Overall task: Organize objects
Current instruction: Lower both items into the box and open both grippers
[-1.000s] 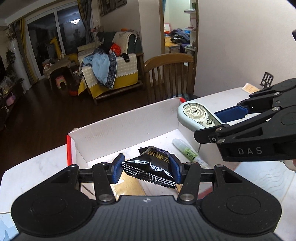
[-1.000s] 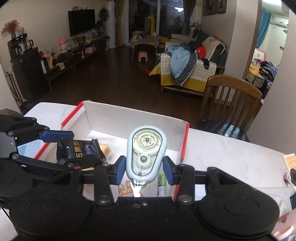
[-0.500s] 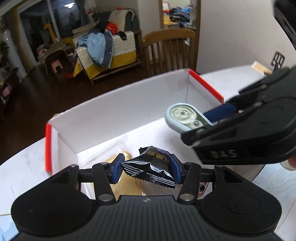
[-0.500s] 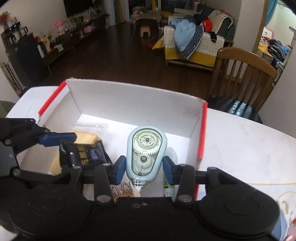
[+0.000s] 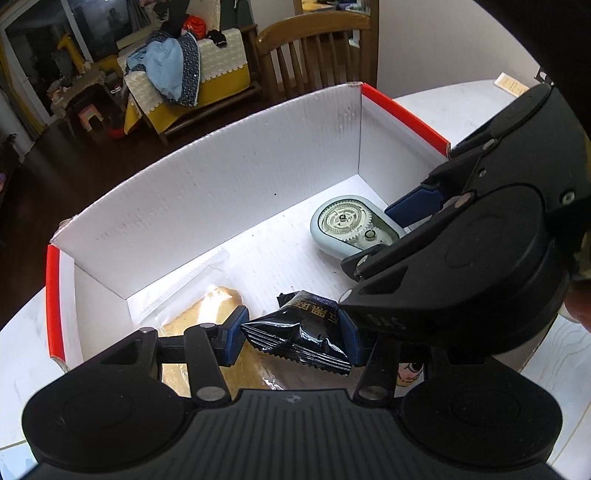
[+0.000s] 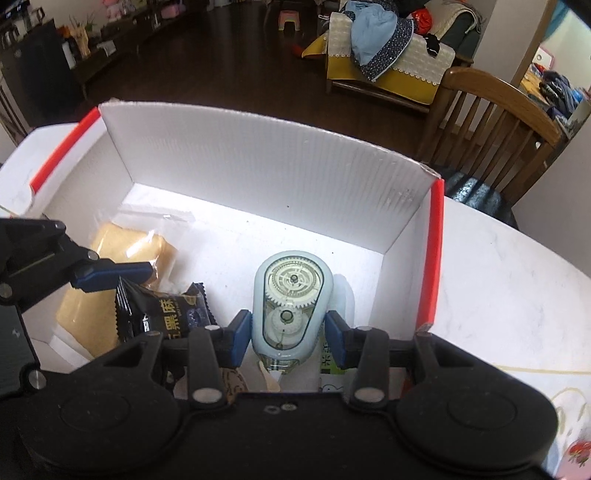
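Left claw pinches crinkled glossy black foil snack packet; right claw grips rounded pale-blue plastic correction-tape dispenser, clear gear window; both inside white corrugated red-edged box on marble-look table.

Brown wooden slat-back chair beyond the white marble-patterned tabletop; yellow-draped sofa heaped with blue clothing; small pink plastic stool on dark wood floor.
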`<state>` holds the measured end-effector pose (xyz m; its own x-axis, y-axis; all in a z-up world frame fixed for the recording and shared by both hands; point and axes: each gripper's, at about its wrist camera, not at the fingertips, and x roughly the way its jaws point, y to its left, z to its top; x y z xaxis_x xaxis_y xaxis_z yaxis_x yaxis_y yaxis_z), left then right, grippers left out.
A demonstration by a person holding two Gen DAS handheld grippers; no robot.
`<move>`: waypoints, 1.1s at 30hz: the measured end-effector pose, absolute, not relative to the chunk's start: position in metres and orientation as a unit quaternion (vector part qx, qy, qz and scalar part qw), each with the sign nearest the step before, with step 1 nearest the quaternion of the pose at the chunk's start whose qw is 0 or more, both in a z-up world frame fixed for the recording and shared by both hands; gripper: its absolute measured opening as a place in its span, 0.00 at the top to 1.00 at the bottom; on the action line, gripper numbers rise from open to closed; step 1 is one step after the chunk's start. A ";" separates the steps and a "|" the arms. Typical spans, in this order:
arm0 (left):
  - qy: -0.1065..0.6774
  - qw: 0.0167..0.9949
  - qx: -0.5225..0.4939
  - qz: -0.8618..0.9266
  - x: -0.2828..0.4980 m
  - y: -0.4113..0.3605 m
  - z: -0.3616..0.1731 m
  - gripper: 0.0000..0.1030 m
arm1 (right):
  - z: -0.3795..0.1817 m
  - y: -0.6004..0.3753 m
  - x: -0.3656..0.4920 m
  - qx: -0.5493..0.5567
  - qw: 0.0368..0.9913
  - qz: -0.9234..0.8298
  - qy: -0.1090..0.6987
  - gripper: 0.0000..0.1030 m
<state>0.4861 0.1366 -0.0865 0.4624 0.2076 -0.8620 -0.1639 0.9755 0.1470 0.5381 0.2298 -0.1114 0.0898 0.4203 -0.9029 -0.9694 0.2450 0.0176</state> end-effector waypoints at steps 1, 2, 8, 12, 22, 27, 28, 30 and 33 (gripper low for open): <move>0.510 0.853 0.023 0.107 0.487 0.136 -0.087 0.50 | -0.111 0.230 0.538 -0.323 0.664 0.524 0.426 0.59; 0.512 0.852 0.024 0.105 0.487 0.136 -0.088 0.50 | -0.112 0.230 0.538 -0.325 0.664 0.522 0.425 0.59; 0.519 0.849 0.016 0.097 0.489 0.137 -0.092 0.49 | -0.115 0.230 0.535 -0.337 0.664 0.522 0.416 0.59; 0.516 0.851 0.011 0.095 0.487 0.138 -0.090 0.46 | -0.113 0.229 0.537 -0.334 0.662 0.526 0.417 0.59; 0.489 0.867 -0.019 0.092 0.469 0.140 -0.066 0.40 | -0.091 0.212 0.543 -0.313 0.676 0.533 0.401 0.55; 0.468 0.878 -0.028 0.094 0.456 0.136 -0.049 0.40 | -0.074 0.196 0.546 -0.292 0.683 0.540 0.396 0.53; 0.463 0.881 -0.029 0.094 0.453 0.134 -0.045 0.40 | -0.071 0.193 0.545 -0.289 0.683 0.542 0.395 0.53; 0.454 0.885 -0.030 0.095 0.447 0.131 -0.038 0.40 | -0.064 0.186 0.543 -0.285 0.685 0.545 0.390 0.52; 0.445 0.891 -0.029 0.091 0.438 0.125 -0.027 0.40 | -0.053 0.175 0.538 -0.283 0.686 0.551 0.381 0.51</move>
<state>0.4377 0.1249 -0.0270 0.5882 0.1361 -0.7972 -0.1881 0.9817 0.0288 0.5378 0.1749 -0.0533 0.1020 0.5414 -0.8346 -0.9723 0.2316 0.0314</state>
